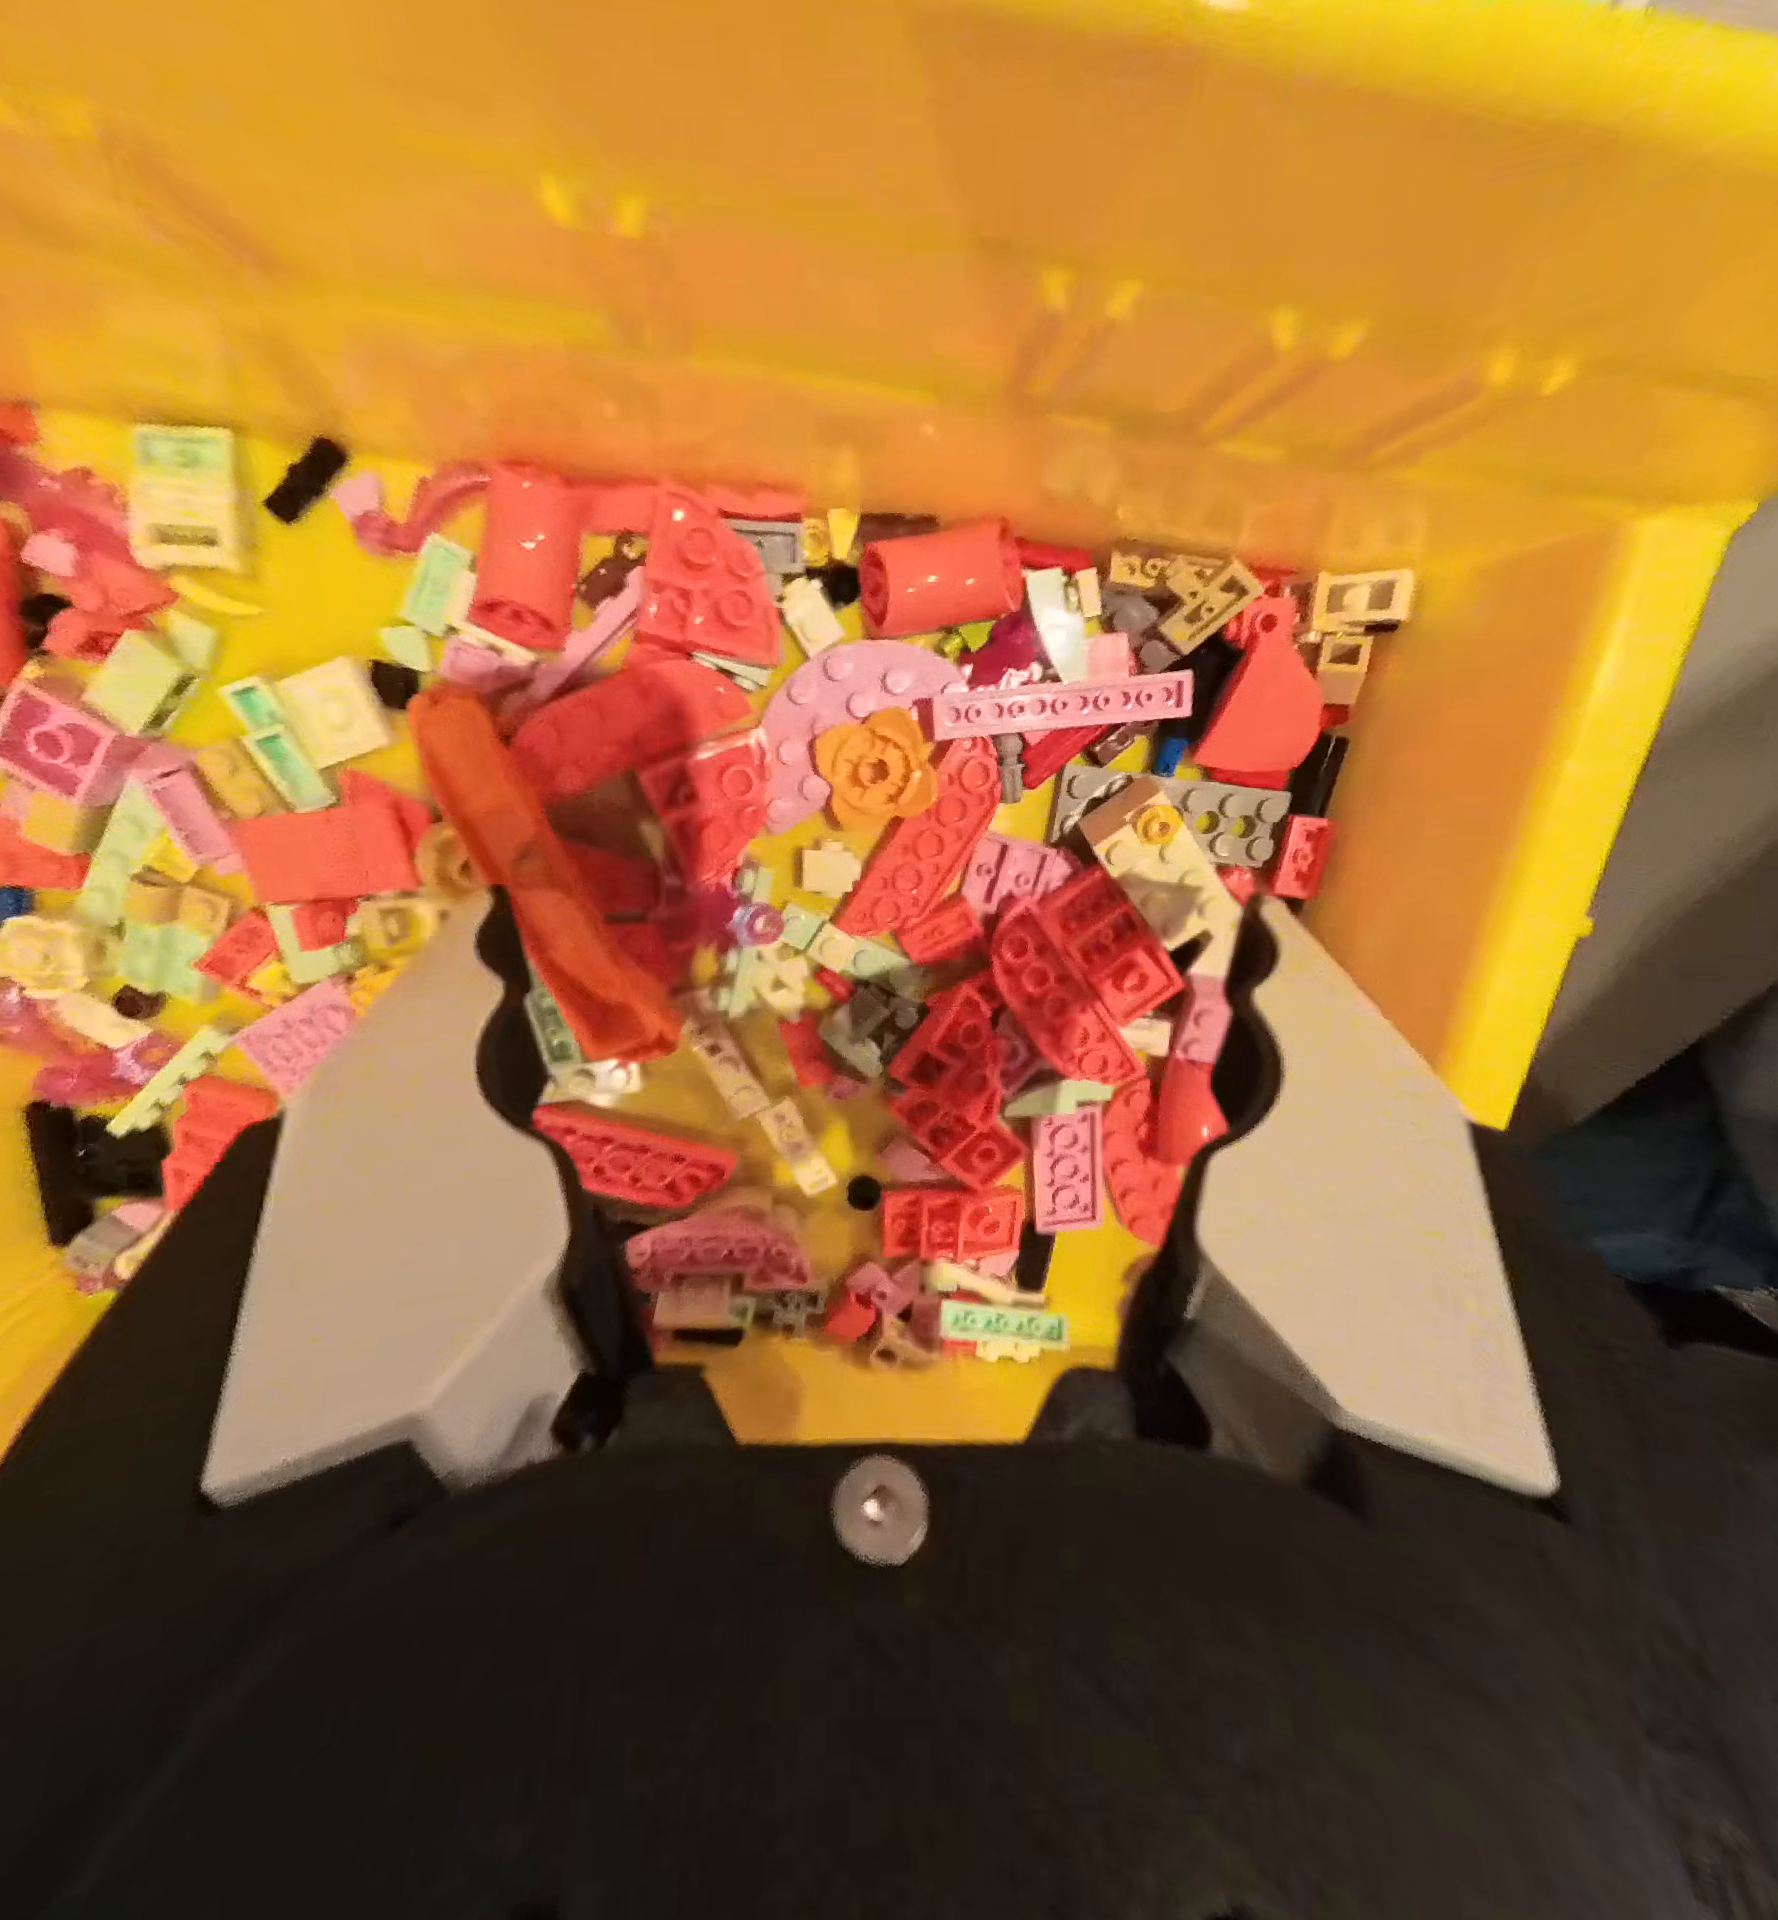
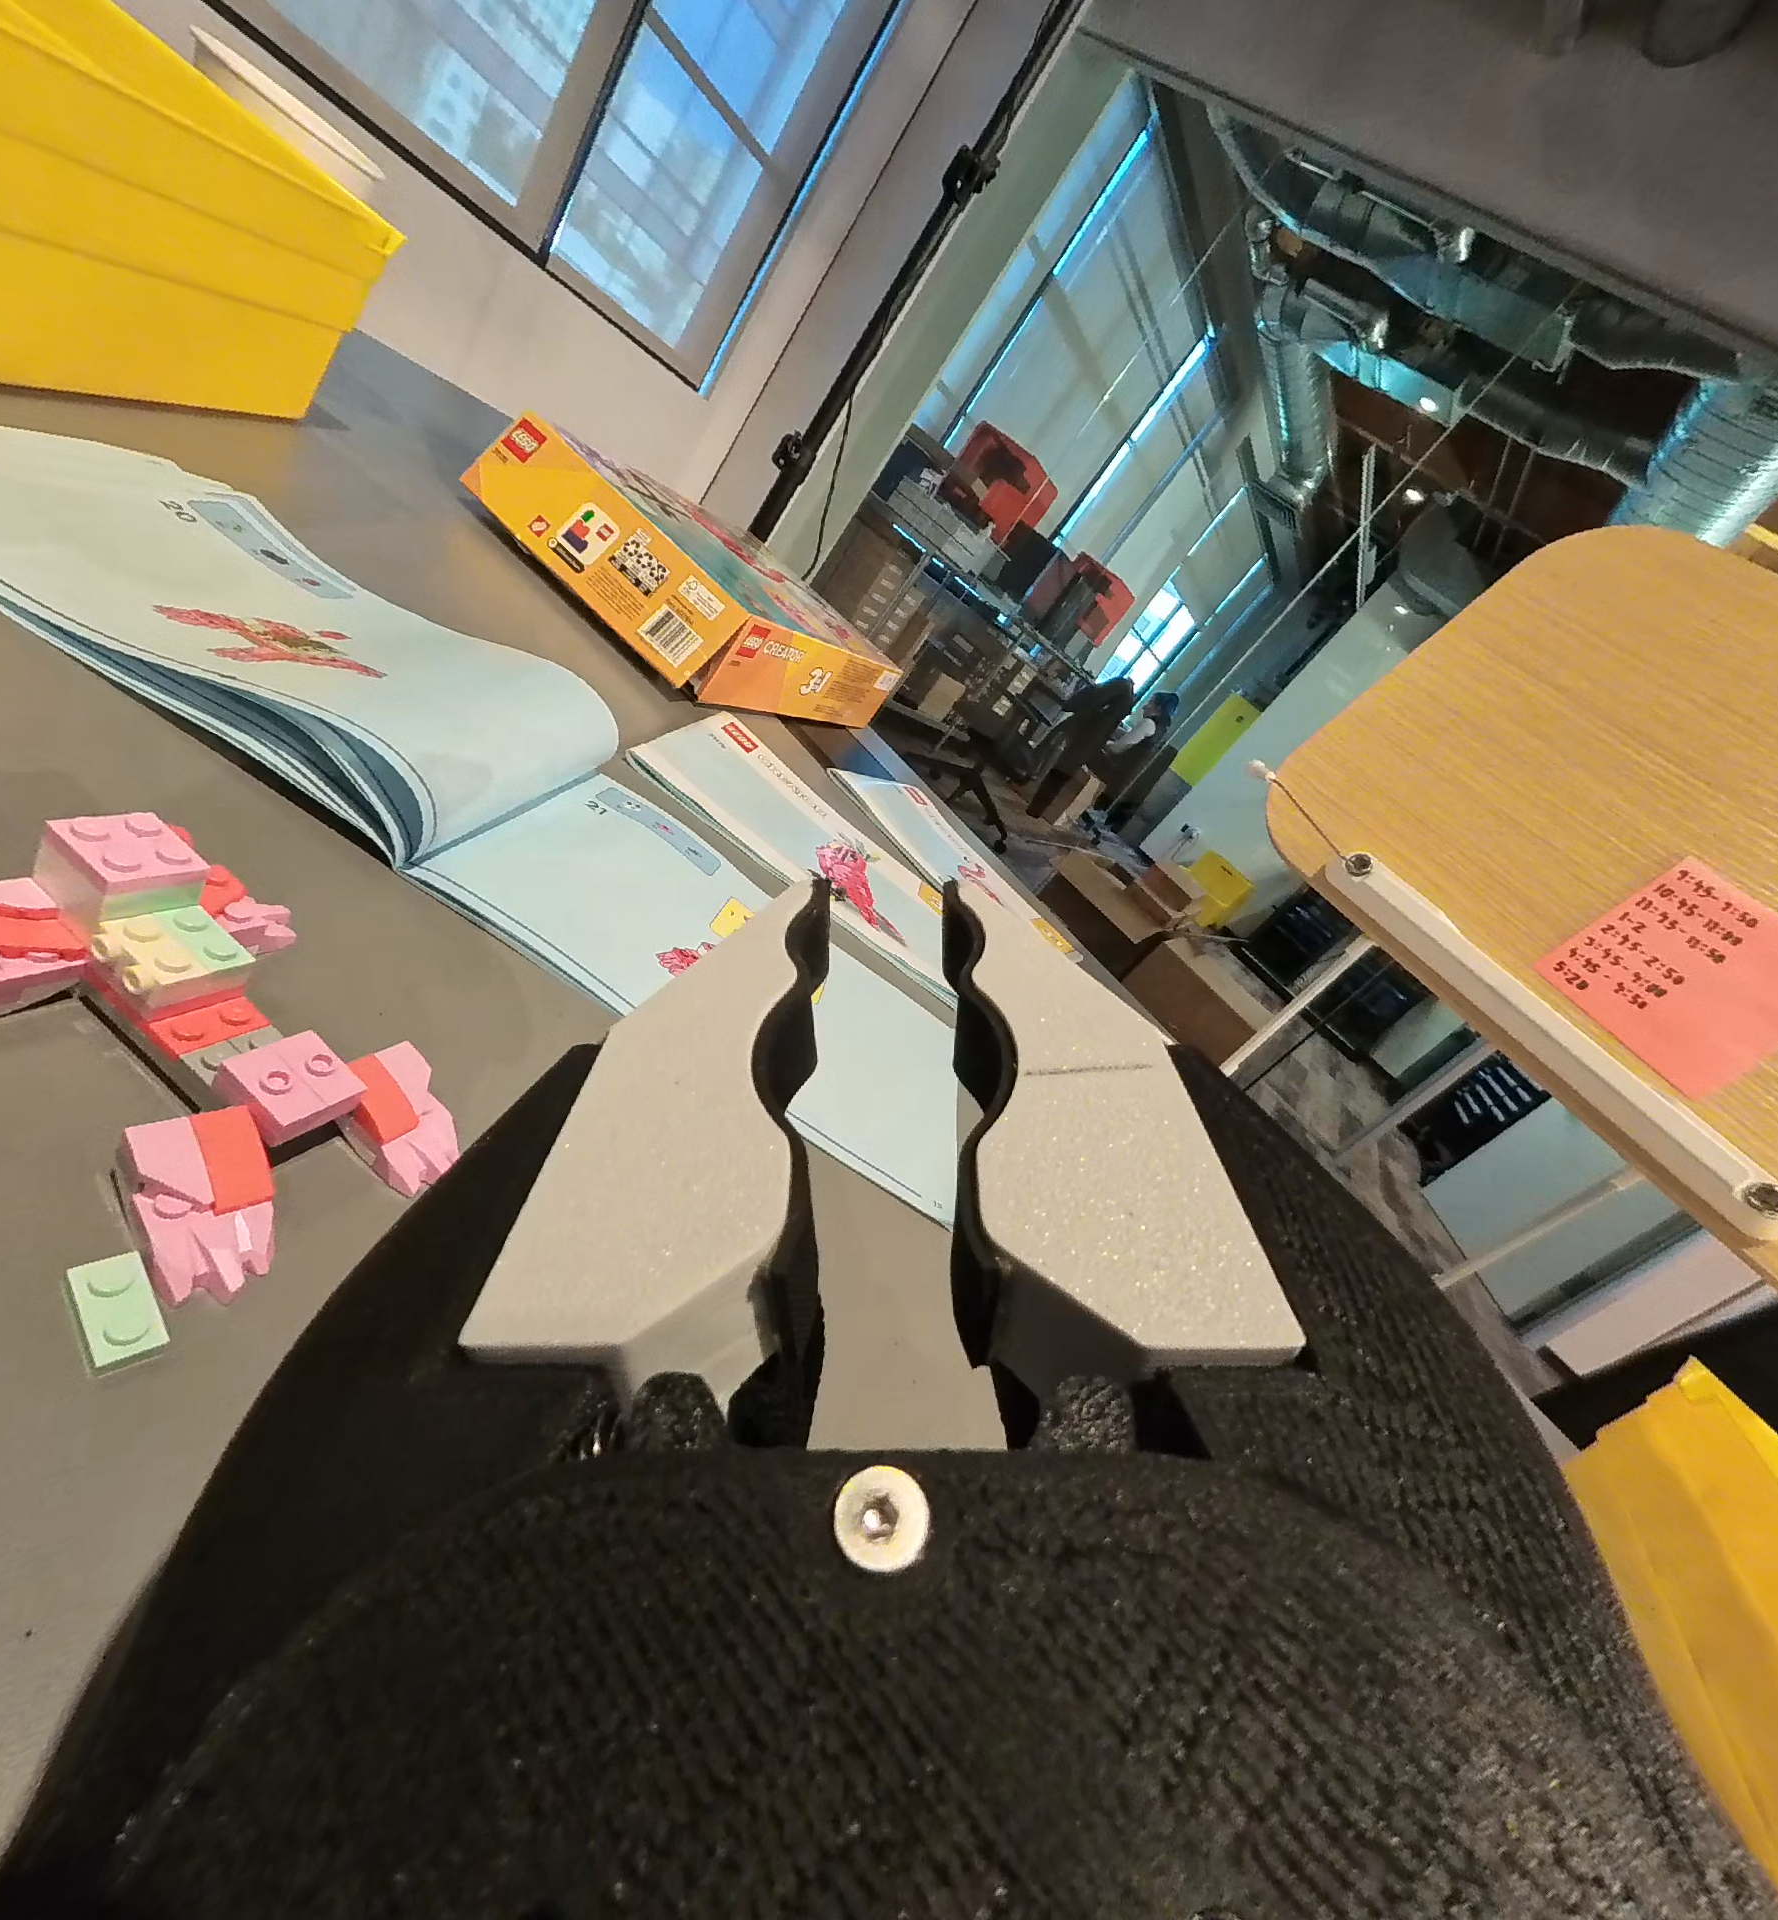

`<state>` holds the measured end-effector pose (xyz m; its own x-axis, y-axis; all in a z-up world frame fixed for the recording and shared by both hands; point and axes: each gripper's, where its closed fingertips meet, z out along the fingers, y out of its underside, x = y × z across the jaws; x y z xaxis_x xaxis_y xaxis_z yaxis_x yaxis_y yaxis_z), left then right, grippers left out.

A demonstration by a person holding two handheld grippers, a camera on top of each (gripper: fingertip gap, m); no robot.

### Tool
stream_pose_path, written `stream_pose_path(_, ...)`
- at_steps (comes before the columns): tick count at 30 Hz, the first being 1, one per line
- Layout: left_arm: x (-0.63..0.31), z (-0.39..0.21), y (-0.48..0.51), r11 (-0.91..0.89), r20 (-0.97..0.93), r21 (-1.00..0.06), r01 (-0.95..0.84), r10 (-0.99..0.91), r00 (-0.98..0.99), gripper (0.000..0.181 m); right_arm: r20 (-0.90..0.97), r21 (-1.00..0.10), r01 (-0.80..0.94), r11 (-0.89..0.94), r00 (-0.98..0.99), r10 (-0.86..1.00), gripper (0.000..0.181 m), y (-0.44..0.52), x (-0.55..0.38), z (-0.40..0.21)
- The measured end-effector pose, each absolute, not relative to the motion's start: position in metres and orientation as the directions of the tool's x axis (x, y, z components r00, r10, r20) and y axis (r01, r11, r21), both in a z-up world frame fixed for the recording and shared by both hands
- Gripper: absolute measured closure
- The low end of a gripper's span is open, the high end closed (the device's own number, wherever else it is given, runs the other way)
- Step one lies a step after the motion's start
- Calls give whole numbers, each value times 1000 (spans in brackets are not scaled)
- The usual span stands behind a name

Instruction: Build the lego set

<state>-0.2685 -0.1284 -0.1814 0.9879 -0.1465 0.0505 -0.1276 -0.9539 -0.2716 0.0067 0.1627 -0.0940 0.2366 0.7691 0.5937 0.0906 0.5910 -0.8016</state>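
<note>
My half-built pink and coral lego model (image 2: pixel 178 1023) lies on the grey table (image 2: pixel 23 1507), a mint plate (image 2: pixel 118 1312) beside it. Both tongs are released and empty: my left gripper (image 1: pixel 869 925) hovers over loose bricks (image 1: pixel 719 831) in the yellow bin (image 1: pixel 864 260), my right gripper (image 2: pixel 883 891) above the open instruction booklet (image 2: pixel 469 727). Plenty remains unbuilt.

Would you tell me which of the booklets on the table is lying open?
The large light-blue booklet nearest the pink model is open, pages fanned; the two smaller booklets beyond lie shut.
</note>
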Motion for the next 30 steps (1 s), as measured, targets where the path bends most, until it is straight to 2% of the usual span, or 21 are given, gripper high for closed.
stream_pose_path(3, -264, -191, -124, -952, 24, -275, -135, -147, 989, 41, 594, -802, 91, 591, 236, 769, 162, 162, 7, -94)
stream_pose_path(7, -275, -196, -122, -957, -62, -255, -141, -129, 990, 46, 594, -802, 91, 591, 236, 770, 162, 162, 7, -94)
stream_pose_path(9, -291, -191, -120, -958, -109, -272, -92, -64, 992, 53, 594, -802, 92, 591, 237, 769, 162, 162, 8, -94)
stream_pose_path(11, -318, -185, -122, -958, -196, -285, -21, 37, 980, 71, 593, -802, 91, 590, 237, 770, 162, 162, 8, -93)
stream_pose_path(13, -344, -181, -130, -959, -269, -278, 61, 139, 953, 78, 593, -802, 92, 590, 238, 769, 162, 161, 8, -93)
stream_pose_path(15, -346, -178, -129, -947, -228, -308, 92, 167, 959, 82, 593, -802, 90, 590, 240, 769, 162, 162, 9, -93)
stream_pose_path(18, -324, -163, -122, -932, -159, -364, 10, 72, 985, 90, 592, -803, 89, 590, 244, 768, 162, 162, 9, -92)
stream_pose_path(22, -295, -155, -139, -954, -109, -277, -114, -86, 990, 113, 591, -804, 91, 588, 244, 769, 162, 162, 10, -92)
stream_pose_path(25, -263, -156, -160, -964, 41, -200, -177, -189, 981, 110, 591, -803, 91, 589, 243, 769, 162, 161, 10, -92)
stream_pose_path(26, -259, -156, -165, -968, 60, -178, -177, -191, 980, 100, 591, -803, 91, 589, 243, 769, 162, 161, 10, -92)
stream_pose_path(28, -248, -160, -173, -979, 119, -137, -148, -165, 979, 67, 591, -804, 91, 588, 244, 769, 162, 161, 11, -91)
stream_pose_path(30, -241, -167, -175, -982, 133, -123, -146, -162, 978, 48, 591, -803, 92, 588, 244, 769, 162, 161, 11, -91)
